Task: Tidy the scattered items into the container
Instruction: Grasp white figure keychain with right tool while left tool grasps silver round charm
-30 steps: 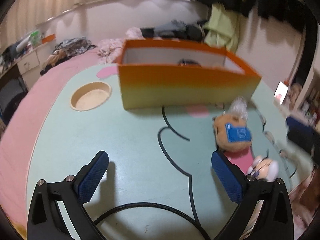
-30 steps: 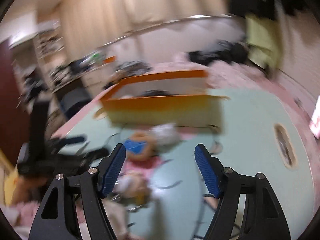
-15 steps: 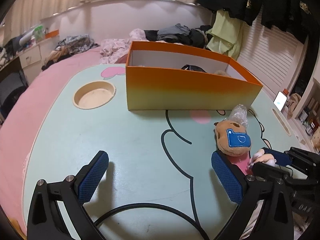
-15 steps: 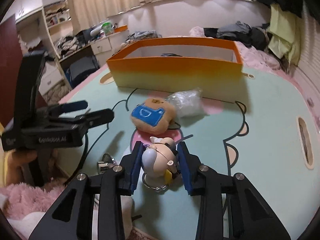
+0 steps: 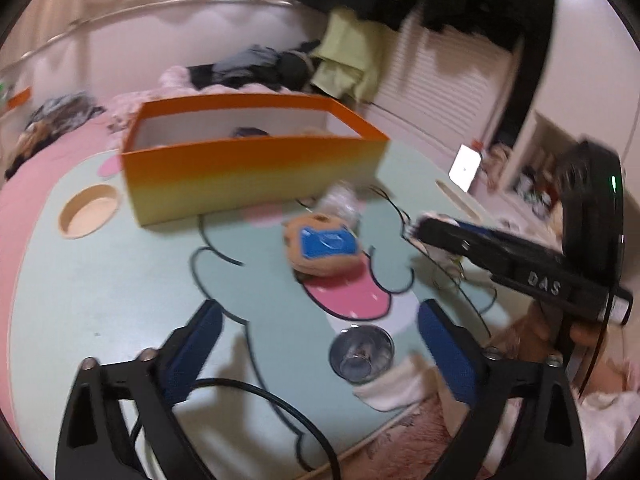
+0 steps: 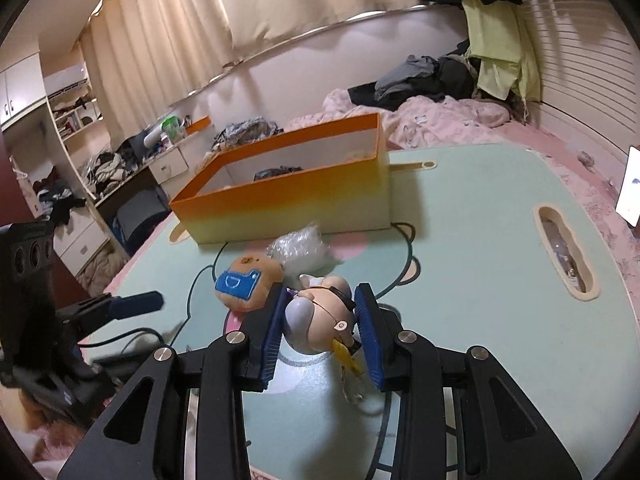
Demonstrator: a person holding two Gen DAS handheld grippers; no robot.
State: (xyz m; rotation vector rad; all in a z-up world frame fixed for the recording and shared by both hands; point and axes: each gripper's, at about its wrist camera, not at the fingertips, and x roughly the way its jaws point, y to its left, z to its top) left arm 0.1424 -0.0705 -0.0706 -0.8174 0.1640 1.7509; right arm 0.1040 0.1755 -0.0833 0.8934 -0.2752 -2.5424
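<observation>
While right gripper (image 6: 320, 322) clamps glossy round-headed figurine (image 6: 320, 322), cardboard box (image 6: 288, 200) behind

Orange-to-yellow box (image 6: 288, 200), mint table (image 6: 460, 240) with black-outlined pink cartoon, tan plush (image 6: 248, 280) with blue patch.

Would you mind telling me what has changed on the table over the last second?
The right gripper has closed on the small doll, which lay free a second ago, and holds it. The left gripper, with nothing between its pads, has swung towards a metal cup and just closed slightly. The orange box, the round plush and the plastic wrap stayed put.
</observation>
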